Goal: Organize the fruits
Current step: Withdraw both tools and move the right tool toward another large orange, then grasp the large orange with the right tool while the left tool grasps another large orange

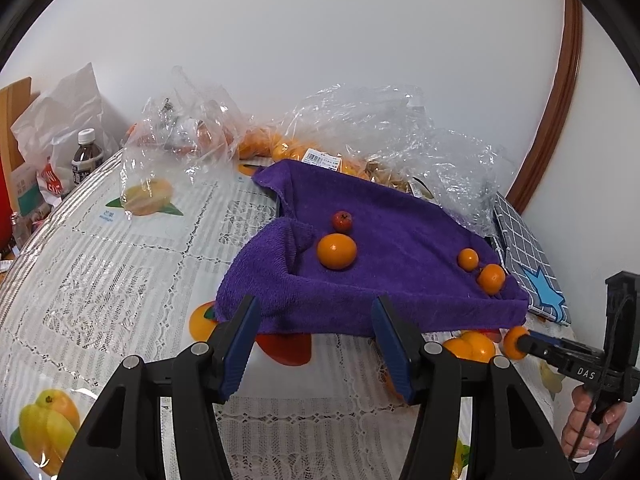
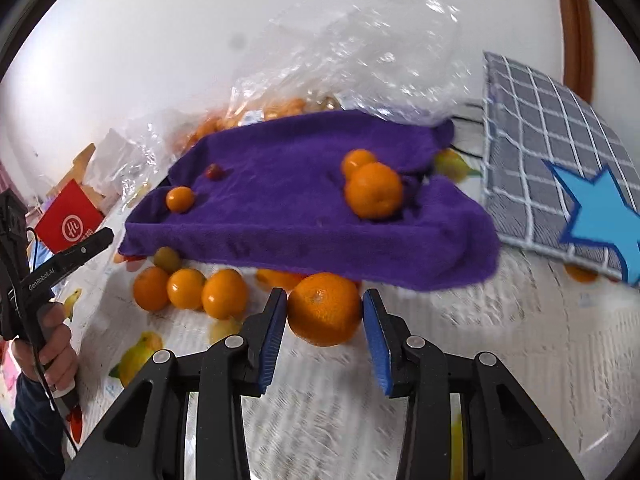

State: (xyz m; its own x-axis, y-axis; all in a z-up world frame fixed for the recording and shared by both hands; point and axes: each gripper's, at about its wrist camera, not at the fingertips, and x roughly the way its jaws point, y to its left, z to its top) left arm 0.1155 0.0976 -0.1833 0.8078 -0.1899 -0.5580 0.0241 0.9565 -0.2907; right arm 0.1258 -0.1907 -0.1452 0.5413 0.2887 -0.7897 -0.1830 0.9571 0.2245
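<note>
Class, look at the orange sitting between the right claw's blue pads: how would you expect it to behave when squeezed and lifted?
The orange is round, so it would probably roll if nudged or released on the tablecloth. Its dimpled peel likely gives the right claw fair friction. The pads flank its widest part, so a firm, centred squeeze should hold; hard pressure might bruise it.

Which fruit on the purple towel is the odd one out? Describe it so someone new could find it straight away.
Start at the purple towel spread over a tray in front of the clear plastic bags. On its left part, just behind the largest orange lying there, sits a small red fruit. It is the only red one on the towel, smaller than every orange around it.
</note>
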